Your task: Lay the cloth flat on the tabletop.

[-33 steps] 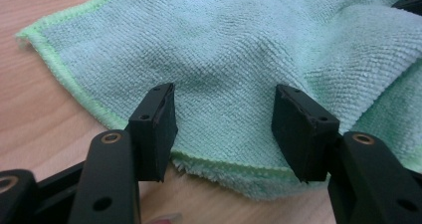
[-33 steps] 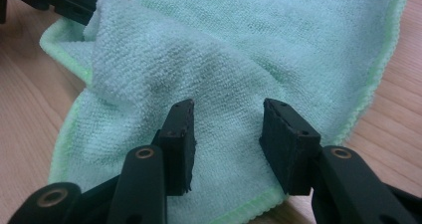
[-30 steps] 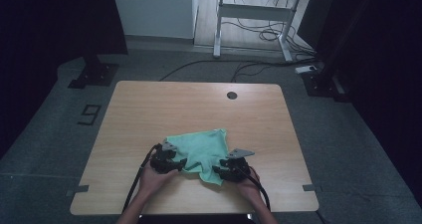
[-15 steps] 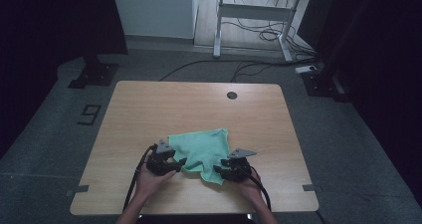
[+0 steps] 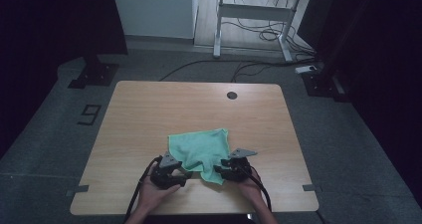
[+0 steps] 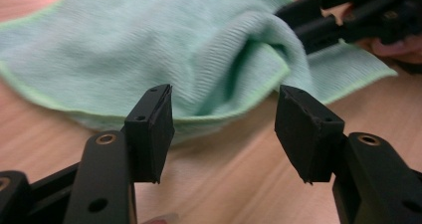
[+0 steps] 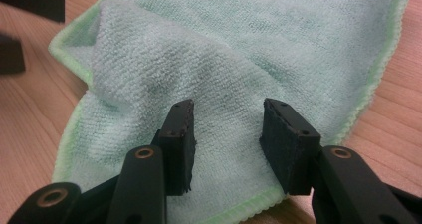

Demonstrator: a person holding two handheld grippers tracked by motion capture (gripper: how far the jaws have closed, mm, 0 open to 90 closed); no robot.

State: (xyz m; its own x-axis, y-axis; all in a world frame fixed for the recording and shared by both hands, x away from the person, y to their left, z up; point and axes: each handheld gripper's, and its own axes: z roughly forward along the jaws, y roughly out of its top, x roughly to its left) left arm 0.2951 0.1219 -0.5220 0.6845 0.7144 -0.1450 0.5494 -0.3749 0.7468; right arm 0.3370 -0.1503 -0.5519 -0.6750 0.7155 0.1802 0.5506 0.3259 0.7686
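A mint-green cloth (image 5: pixel 201 152) lies rumpled on the wooden table (image 5: pixel 149 109), near its front edge. My left gripper (image 5: pixel 183 174) sits at the cloth's near-left edge. In the left gripper view it (image 6: pixel 224 129) is open, with the cloth's folded hem (image 6: pixel 149 50) just ahead of the jaws and none of it between them. My right gripper (image 5: pixel 219 170) rests at the cloth's near-right corner. In the right gripper view it (image 7: pixel 226 139) is open and stands over the cloth (image 7: pixel 249 45), with fabric under and between the jaws but not pinched.
A small dark round hole (image 5: pixel 232 95) marks the table's far side. The other gripper's black jaws (image 6: pixel 348 20) reach in across the cloth in the left gripper view. A desk frame and cables (image 5: pixel 259 30) stand on the floor beyond.
My left gripper has drawn back slightly toward the table's near edge. The cloth and the right gripper stay about where they were.
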